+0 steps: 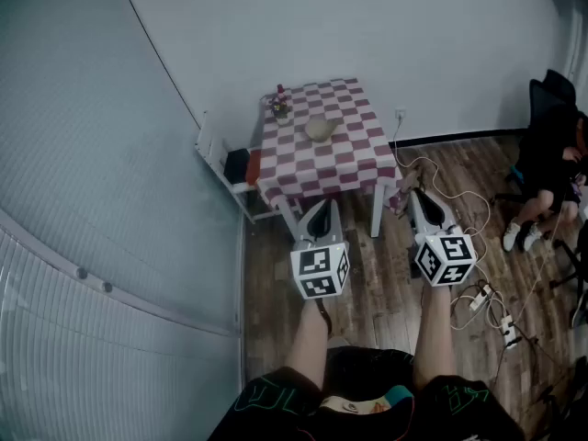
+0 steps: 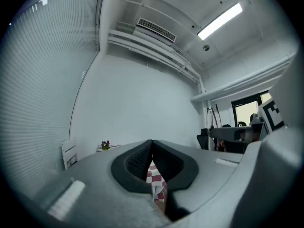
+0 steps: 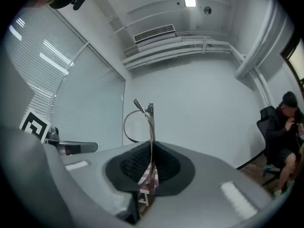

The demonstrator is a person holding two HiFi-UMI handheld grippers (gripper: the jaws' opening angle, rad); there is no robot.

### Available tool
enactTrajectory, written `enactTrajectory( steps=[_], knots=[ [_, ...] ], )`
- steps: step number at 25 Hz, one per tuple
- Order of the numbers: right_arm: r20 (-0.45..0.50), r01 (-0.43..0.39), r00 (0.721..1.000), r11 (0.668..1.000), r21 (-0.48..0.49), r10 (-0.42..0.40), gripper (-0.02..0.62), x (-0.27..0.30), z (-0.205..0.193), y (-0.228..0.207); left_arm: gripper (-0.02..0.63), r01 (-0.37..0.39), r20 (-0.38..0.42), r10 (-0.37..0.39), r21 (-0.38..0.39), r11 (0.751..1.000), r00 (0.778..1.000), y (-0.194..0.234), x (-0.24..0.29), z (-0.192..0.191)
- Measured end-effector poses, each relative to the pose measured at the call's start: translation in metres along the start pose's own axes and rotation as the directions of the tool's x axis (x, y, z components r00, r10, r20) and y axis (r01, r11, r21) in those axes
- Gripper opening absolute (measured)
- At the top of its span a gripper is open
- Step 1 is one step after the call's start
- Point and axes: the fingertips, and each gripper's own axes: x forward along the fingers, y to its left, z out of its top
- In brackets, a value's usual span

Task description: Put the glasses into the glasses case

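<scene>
Both shut: right tongs (image 3: 151, 146) pinch glasses (image 3: 150, 109), left tongs (image 2: 152, 147) empty; checkered table (image 1: 323, 161) ahead.

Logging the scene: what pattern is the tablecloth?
The tablecloth is red-and-white checked; head view shows it best.

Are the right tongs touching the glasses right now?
Touching. The right gripper view shows the right tongs shut on the glasses, whose thin wire frame sticks up from between them.

Grey shells and black ribbed pads (image 2: 137, 161) are recorded on left claw (image 1: 320, 209) and right claw (image 1: 423, 198). White cubes (image 1: 320, 272) are marked with black squares. Dark, teal-printed clothing (image 1: 276, 402) is worn.
</scene>
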Motion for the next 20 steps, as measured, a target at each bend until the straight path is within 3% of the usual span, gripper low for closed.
enactTrajectory(
  steps=[8,12,20],
  knots=[
    [-0.002,0.01,1.0,1.0,-0.008,-0.01,0.018,-0.002,0.004,-0.002,0.009,-0.001,0.008,0.001,0.024,1.0,1.0,-0.002,-0.002,0.005],
    [0.008,-0.007,1.0,1.0,0.008,0.007,0.018,-0.003,0.005,0.003,0.009,0.019,0.015,-0.019,-0.019,1.0,1.0,0.0,-0.009,0.007],
    [0.006,-0.009,1.0,0.998,0.064,0.008,0.018,0.006,-0.008,0.001,0.009,-0.056,0.008,0.057,-0.04,0.998,0.998,0.036,-0.021,-0.004]
  ],
)
